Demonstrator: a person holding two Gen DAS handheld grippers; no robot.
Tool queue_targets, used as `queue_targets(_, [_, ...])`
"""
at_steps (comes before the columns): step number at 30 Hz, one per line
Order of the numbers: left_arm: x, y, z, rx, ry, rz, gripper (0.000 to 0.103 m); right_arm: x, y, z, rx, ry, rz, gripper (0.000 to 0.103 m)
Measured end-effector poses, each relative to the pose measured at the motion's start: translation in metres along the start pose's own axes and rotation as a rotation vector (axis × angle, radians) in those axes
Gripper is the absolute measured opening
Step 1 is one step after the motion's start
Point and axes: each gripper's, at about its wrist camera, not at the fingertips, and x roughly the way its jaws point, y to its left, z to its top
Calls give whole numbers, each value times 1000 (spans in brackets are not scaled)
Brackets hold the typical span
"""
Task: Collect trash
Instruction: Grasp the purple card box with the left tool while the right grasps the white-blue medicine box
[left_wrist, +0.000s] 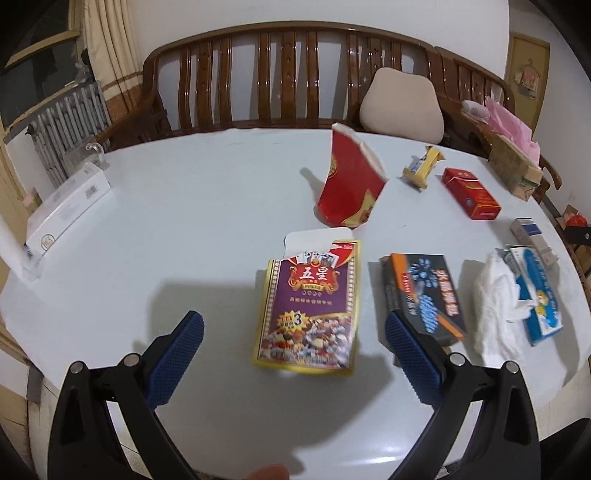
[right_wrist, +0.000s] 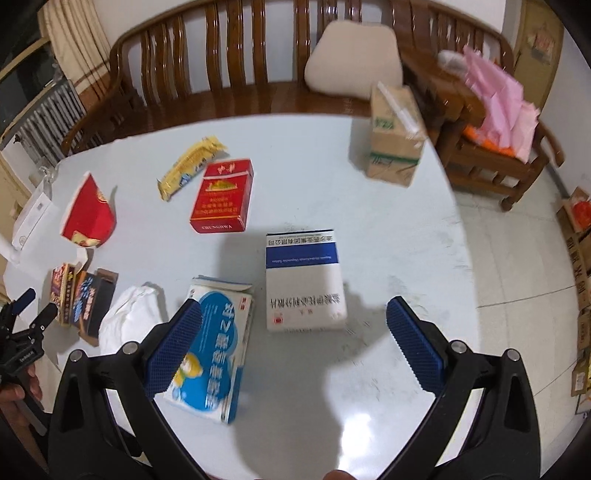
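Note:
Trash lies spread on a white round table (left_wrist: 184, 221). My left gripper (left_wrist: 295, 332) is open above a purple and yellow playing-card box (left_wrist: 308, 301), which lies between its fingers. A dark box (left_wrist: 424, 295), a crumpled tissue (left_wrist: 496, 302) and a crushed red paper cup (left_wrist: 351, 181) lie nearby. My right gripper (right_wrist: 293, 321) is open above a white and blue medicine box (right_wrist: 303, 280). A blue and white box (right_wrist: 214, 347) lies under its left finger (right_wrist: 173, 347). A red cigarette pack (right_wrist: 223, 195) and a yellow wrapper (right_wrist: 190, 166) lie further back.
A cardboard carton (right_wrist: 395, 147) stands at the table's far right edge. A white flat box (left_wrist: 66, 210) lies at the far left. A wooden bench (left_wrist: 277, 74) with a beige cushion (left_wrist: 402, 105) stands behind the table. The left gripper also shows in the right wrist view (right_wrist: 26, 317).

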Motion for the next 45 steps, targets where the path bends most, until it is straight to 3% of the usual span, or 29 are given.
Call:
queue_targets(11, [30,1,9,1,40,-12,96,58,2,27,27,125,39,98])
queue_targets(25, [47,-2,10,21,88,-24,96,91,-5,40,52,206,-18,98])
queue_targets(28, [45,-2,9,19,76,-29,88,94,4,38,2,212,-60,97])
queue_targets(29, [44,-3,9,19,74,-30,80,94,5,38,-8,211,-70,97])
queue_targets(32, [41,-5,10,26,70,-37,64,94,7,37,-12,205,-83,93])
queue_targets(35, [39,-8,9,36,65,-39,59,91,6,36,-1,196,-90,82])
queue_targets(37, [39,-9,9,33,67,-38,59,86,5,37,2,178,-89,60])
queue_targets(45, [31,-10,9,34,51,-45,58,82,2,37,8,168,-99,59])
